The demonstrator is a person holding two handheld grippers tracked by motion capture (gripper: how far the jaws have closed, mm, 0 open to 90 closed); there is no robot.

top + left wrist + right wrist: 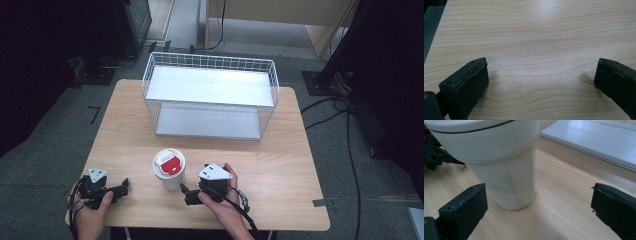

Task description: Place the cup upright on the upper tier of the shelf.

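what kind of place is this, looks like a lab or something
Probably a lab or test room: a bare wooden table staged with just a wire rack and a cup, grey carpet, and cables trailing across the floor.

The surface [280, 165] is light wood with rounded corners. A white wire rack [210, 95] stands at the far edge, in the middle (it has two flat white shelves). A white cup [169, 171] with a red and white lid stands upright near the near edge, about halfway along. Two black grippers rest by the near edge: the left gripper [124, 186] at the near left corner, the right gripper [184, 194] just beside the cup.
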